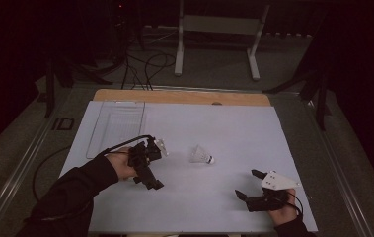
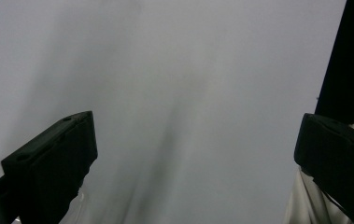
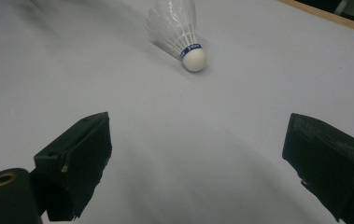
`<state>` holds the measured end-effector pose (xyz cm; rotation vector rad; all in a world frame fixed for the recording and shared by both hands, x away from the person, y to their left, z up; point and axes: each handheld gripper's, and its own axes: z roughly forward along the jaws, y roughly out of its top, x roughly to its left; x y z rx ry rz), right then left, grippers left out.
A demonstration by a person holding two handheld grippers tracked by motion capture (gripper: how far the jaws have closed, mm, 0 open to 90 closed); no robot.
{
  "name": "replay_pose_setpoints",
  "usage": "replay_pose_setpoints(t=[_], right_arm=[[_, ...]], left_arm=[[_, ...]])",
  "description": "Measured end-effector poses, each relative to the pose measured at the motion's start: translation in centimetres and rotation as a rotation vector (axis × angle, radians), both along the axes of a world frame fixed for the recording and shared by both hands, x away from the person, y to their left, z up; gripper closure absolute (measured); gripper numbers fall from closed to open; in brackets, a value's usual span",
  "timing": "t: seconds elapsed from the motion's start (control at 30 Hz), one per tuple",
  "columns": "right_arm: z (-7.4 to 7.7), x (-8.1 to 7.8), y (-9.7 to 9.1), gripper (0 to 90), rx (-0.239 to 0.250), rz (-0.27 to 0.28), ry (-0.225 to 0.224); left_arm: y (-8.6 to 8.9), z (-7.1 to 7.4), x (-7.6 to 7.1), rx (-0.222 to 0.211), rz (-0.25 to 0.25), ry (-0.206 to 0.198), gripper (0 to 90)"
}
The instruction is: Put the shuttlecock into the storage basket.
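Nearby, the clear tray [image 1: 118, 123] holds nothing visible.

The room is dim, and the pale grey tabletop [image 1: 224, 128] is the only lit patch, dark at every edge. The left gripper view is smeared with blur; soft shadows streak toward six o'clock.

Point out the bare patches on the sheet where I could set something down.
Widest bare patch: the far right of the white sheet, between the shuttlecock and the wooden edge. Another lies near the front edge, between the left gripper and right gripper. Crowded: the far left corner, taken by the clear tray.
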<state>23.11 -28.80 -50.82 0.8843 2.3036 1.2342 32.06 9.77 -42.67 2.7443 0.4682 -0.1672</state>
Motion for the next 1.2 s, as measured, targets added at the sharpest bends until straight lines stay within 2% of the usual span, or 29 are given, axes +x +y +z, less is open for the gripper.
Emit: replay_pose_setpoints(t=[0.1, 0.13, 0.27, 0.43, 0.63, 0.7, 1.2], right_arm=[[0.0, 0.0, 0.0, 8.0, -0.001, 0.002, -0.001], [0.0, 0.0, 0.0, 8.0, 0.0, 0.003, -0.001], [0.0, 0.0, 0.0, 8.0, 0.001, 0.001, 0.0], [0.0, 0.0, 0.0, 8.0, 0.004, 0.004, 0.0], [0.0, 0.0, 0.0, 8.0, 0.004, 0.005, 0.002], [0.0, 0.0, 0.0, 8.0, 0.004, 0.006, 0.002], [0.0, 0.0, 0.1, 8.0, 0.007, 0.009, 0.005]], left_arm=[[-0.5, 0.1, 0.1, 0.003, 0.0, 0.017, 0.1], [-0.6, 0.1, 0.2, 0.017, -0.002, 0.021, 0.0], [-1.3, -0.1, 0.4, 0.071, -0.021, 0.009, 0.0], [-2.2, -0.1, 0.3, 0.088, -0.058, -0.002, 0.1], [-3.0, 0.0, 0.4, 0.088, -0.087, -0.006, 0.1], [-3.3, 0.1, 0.6, 0.095, -0.111, -0.003, 0.1], [-5.4, 0.1, 1.2, 0.092, -0.159, -0.007, 0.1]])
